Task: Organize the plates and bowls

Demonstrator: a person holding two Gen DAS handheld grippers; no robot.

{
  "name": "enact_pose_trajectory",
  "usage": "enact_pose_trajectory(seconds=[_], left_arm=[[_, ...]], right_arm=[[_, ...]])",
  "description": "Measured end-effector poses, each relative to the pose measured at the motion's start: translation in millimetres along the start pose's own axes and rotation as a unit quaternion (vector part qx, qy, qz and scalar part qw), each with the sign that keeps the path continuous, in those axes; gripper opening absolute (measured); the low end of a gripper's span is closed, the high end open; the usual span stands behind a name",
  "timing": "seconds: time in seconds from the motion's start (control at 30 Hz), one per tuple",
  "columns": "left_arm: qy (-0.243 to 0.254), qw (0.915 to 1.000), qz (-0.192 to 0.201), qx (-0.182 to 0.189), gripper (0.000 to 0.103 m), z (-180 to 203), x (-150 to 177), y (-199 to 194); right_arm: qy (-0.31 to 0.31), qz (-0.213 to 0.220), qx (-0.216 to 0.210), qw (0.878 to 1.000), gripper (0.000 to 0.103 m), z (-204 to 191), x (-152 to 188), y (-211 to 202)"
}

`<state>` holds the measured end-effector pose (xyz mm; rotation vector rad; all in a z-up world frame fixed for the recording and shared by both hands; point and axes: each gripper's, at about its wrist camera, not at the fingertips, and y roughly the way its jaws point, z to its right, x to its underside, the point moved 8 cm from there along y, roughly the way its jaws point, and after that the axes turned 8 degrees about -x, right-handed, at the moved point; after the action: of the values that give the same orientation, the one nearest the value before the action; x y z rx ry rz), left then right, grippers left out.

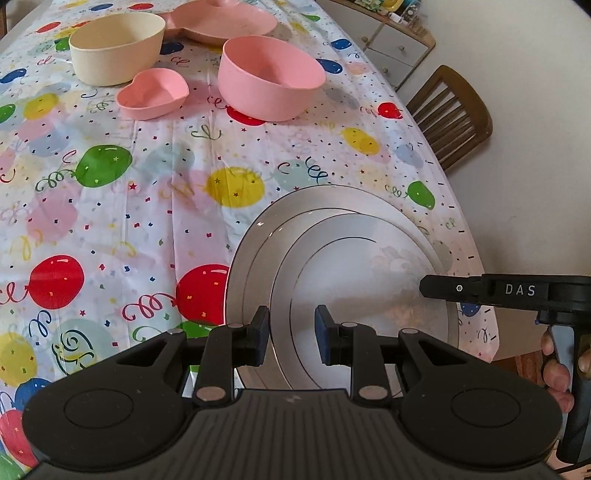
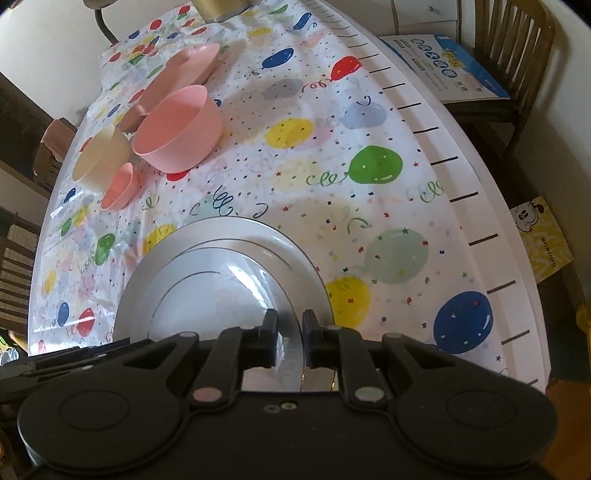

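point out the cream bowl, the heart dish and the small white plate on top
cream bowl (image 1: 110, 62), left wrist view, on its outer wall
heart dish (image 1: 153, 90), left wrist view, on its inner floor
small white plate (image 1: 354, 280), left wrist view, on its centre well

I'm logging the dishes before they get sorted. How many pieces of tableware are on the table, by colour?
White: 2, a small plate stacked on a large plate
Pink: 3, a round bowl, a heart-shaped dish and a shallow plate at the far end
Cream: 1, a bowl
Total: 6
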<state>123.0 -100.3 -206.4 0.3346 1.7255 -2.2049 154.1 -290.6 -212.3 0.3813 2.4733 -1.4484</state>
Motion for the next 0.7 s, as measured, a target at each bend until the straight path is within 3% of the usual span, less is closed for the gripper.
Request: enact_pose_trajectory(seconds=[0.7], left_arm=[[-0.004, 0.9997, -0.011, -0.022, 0.025, -0.3, -2.0, 3.7]], right_arm=[[-0.018, -0.01, 0.001, 1.0, 0.018, -2.5, -2.0, 7.2]])
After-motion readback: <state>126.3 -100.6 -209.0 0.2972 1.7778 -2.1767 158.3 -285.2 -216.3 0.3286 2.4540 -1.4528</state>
